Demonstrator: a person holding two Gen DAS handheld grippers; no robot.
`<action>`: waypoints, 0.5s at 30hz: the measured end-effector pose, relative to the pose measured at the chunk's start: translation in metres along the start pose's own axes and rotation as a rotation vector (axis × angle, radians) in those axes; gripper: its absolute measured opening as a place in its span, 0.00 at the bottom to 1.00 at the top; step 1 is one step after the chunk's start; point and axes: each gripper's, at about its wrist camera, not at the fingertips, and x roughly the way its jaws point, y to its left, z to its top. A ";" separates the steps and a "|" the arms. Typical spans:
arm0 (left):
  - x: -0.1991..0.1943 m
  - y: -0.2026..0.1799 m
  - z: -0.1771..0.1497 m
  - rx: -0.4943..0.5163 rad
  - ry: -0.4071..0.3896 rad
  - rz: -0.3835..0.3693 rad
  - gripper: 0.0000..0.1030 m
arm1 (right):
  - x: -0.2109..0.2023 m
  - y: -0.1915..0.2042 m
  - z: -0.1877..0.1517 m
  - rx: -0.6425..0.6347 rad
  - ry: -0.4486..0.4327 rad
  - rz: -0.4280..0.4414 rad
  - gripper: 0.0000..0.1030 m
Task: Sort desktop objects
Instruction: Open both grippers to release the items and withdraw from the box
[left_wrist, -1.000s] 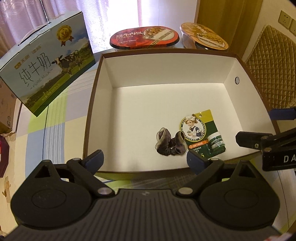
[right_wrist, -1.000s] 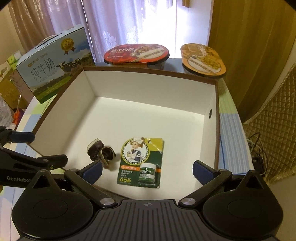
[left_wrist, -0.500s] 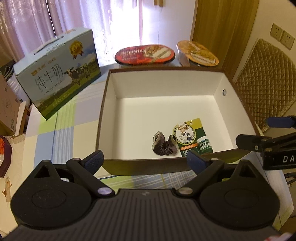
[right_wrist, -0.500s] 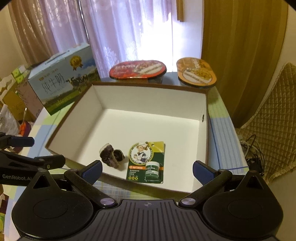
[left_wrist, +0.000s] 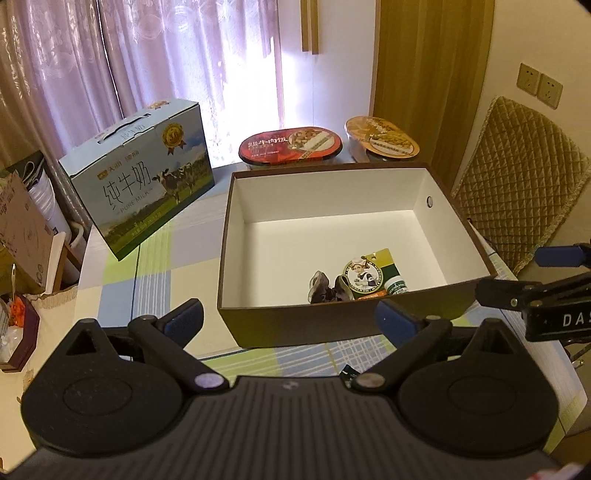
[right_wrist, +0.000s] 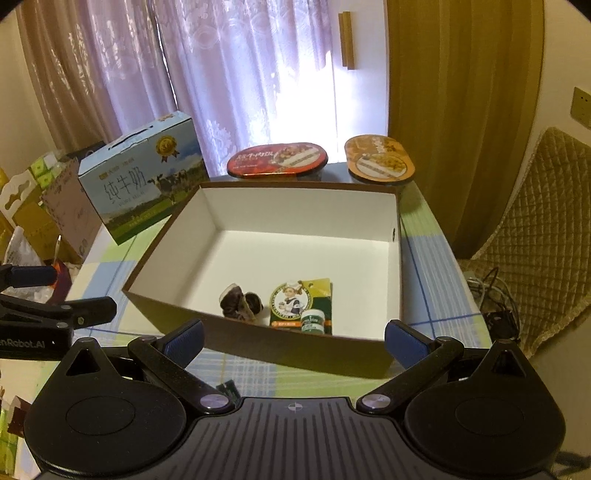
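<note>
A table covered with a pastel checked cloth stands before lilac sheer curtains and a bright window, with a mustard drape and a quilted tan chair back to the right.

Nearest the cameras, the left gripper hangs above the table's near edge, its jaws spread wide with nothing between the blue pads. The right gripper is likewise wide open and empty, just short of the box's near wall. Each gripper shows at the edge of the other's view.

Beyond them sits a large open cardboard box, brown outside and white inside. On its floor, close to the near wall, lie two items just beside each other; whether they touch cannot be told. One is a small dark brown crumpled object, its nature unclear. The other, to its right, is a green and yellow blister card printed with a chef figure and carrying a small green jar. The rest of the box floor is bare.

Left of the box, a blue milk carton case printed with cows stands upright on the cloth, apart from it.

Behind the box's far wall rest two sealed oval meal tubs side by side: a red-lidded tub and an orange-lidded tub.
</note>
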 end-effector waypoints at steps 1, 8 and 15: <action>-0.003 0.001 -0.002 -0.001 -0.003 -0.002 0.96 | -0.002 0.001 -0.002 0.002 -0.001 -0.001 0.98; -0.016 0.006 -0.020 0.007 -0.007 -0.013 0.96 | -0.016 0.007 -0.021 0.014 0.002 -0.010 0.98; -0.023 0.009 -0.045 0.015 0.016 -0.028 0.96 | -0.026 0.008 -0.042 0.033 0.003 -0.004 0.98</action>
